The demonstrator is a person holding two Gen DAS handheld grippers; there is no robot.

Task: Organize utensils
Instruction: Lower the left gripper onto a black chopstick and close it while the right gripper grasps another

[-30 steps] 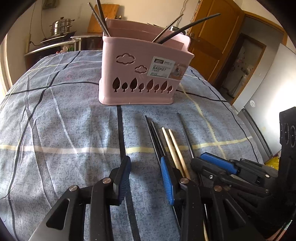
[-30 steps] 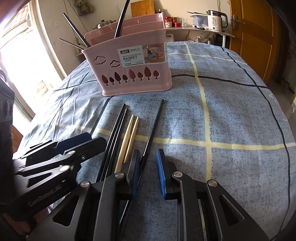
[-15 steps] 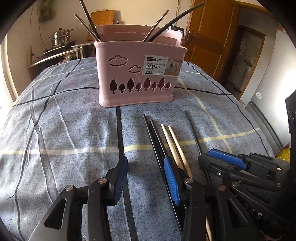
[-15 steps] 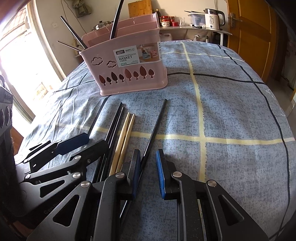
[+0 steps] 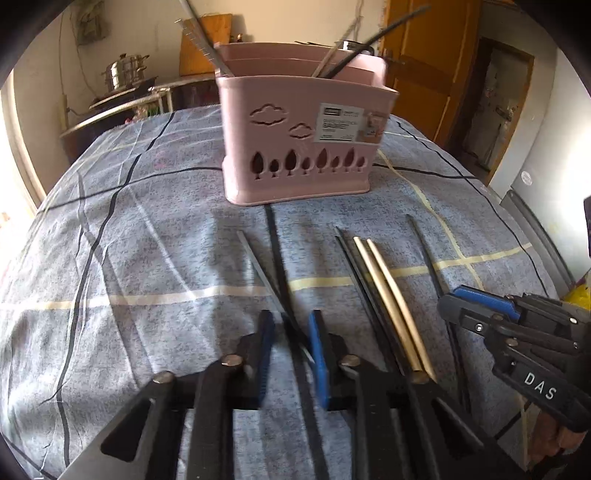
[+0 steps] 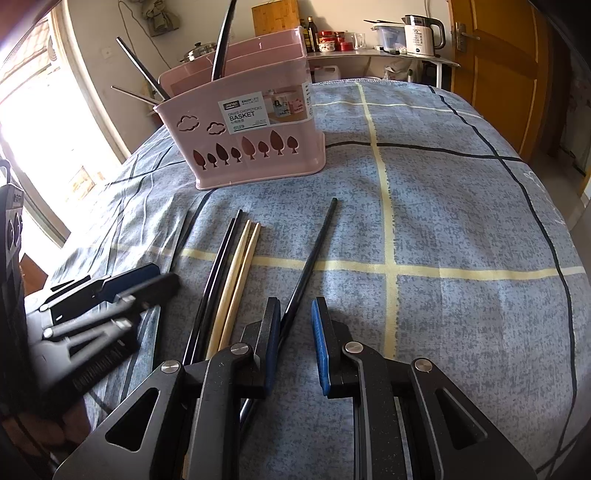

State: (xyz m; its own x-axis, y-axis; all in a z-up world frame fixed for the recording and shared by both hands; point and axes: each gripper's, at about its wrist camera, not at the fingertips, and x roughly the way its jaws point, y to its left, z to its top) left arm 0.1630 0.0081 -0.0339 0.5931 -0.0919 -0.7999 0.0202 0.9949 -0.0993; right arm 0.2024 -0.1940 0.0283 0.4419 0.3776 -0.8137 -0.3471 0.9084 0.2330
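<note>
A pink utensil basket (image 5: 303, 136) (image 6: 247, 136) stands on the blue checked cloth and holds several dark and metal sticks. On the cloth lie two black chopsticks (image 5: 365, 288) (image 6: 214, 280), two wooden chopsticks (image 5: 388, 295) (image 6: 236, 277) and one single black chopstick (image 5: 428, 258) (image 6: 310, 258). My left gripper (image 5: 290, 332) has narrowed around a thin grey chopstick (image 5: 262, 269) that points toward the basket. My right gripper (image 6: 295, 332) is open, its left finger beside the single black chopstick. Each gripper shows in the other's view: the right (image 5: 498, 325), the left (image 6: 110, 291).
The checked cloth (image 6: 461, 221) covers the whole table. A kettle (image 6: 421, 33) and jars stand on a shelf behind. A steel pot (image 5: 125, 72) sits on a side counter. A wooden door (image 5: 424, 62) is at the far right.
My left gripper has shifted left, away from the black pair, and its jaws have narrowed around a thin grey chopstick. The right gripper has barely moved.
</note>
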